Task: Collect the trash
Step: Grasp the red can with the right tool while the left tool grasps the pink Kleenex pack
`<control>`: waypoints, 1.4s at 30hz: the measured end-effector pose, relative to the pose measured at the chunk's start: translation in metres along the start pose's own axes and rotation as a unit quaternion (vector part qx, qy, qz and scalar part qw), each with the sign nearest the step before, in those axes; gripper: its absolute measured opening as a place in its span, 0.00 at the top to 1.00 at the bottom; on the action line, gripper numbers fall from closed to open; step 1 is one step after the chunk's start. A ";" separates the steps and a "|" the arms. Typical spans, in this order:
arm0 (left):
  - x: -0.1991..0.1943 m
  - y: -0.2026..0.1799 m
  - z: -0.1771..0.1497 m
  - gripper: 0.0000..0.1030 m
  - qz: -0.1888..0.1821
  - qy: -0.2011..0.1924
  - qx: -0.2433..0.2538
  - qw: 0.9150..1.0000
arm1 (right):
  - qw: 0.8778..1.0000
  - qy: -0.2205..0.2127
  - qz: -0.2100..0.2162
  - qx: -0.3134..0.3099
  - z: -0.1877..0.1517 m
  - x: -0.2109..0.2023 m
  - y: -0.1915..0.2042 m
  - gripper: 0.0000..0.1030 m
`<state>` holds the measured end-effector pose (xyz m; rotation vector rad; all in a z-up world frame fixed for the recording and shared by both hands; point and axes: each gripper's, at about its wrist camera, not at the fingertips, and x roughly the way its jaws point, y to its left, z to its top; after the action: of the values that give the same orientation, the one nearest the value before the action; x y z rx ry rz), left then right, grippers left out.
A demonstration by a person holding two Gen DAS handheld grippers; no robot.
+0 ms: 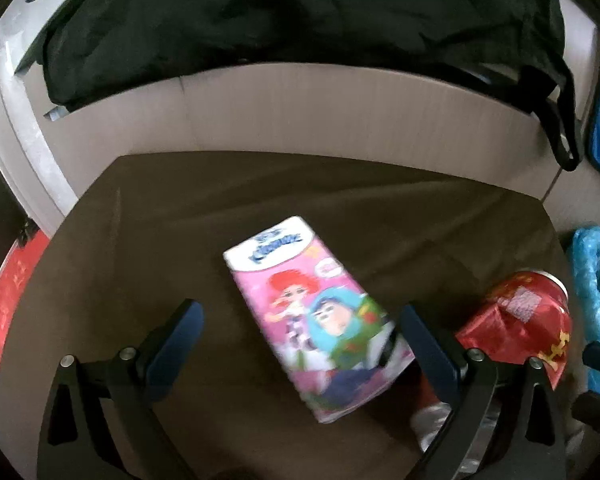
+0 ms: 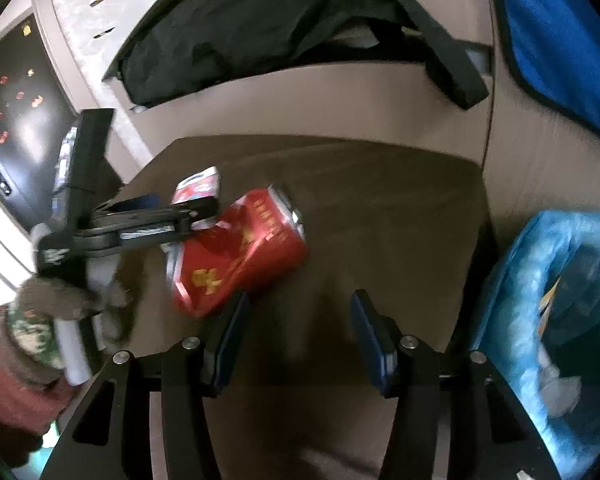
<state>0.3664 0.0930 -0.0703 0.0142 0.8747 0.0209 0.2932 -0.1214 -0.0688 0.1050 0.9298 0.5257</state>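
A pink cartoon-printed tissue pack (image 1: 316,312) lies flat on the brown table (image 1: 140,240). My left gripper (image 1: 300,308) is open and straddles it, its right finger close to the pack's edge and its left finger well clear. A crushed red can (image 1: 516,320) lies on its side just right of that gripper. In the right wrist view the can (image 2: 240,248) lies ahead and left of my right gripper (image 2: 300,320), which stands open over bare table (image 2: 380,200). The left gripper (image 2: 180,208) hides most of the pack (image 2: 198,184).
A bin lined with a blue bag (image 2: 540,280) stands off the table's right edge, with scraps inside. A black bag (image 1: 300,32) lies on the pale ledge behind. A gloved hand (image 2: 60,300) holds the left gripper. Something white and crumpled (image 1: 432,424) lies under its right finger.
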 end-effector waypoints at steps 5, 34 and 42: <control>-0.013 0.031 -0.015 0.04 0.022 -0.006 0.009 1.000 | 0.999 0.021 0.035 0.008 0.007 0.007 0.020 0.51; -0.046 0.104 -0.039 0.04 -0.156 -0.009 -0.118 0.981 | 0.999 0.027 -0.020 -0.010 0.045 0.073 0.034 0.55; -0.004 0.057 -0.002 0.10 -0.134 0.025 -0.126 0.983 | 0.998 -0.008 -0.055 -0.003 0.036 0.038 -0.013 0.55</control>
<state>0.3618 0.1504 -0.0672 -0.3419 0.9127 -0.1206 0.3451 -0.1098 -0.0795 0.0530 0.9127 0.4249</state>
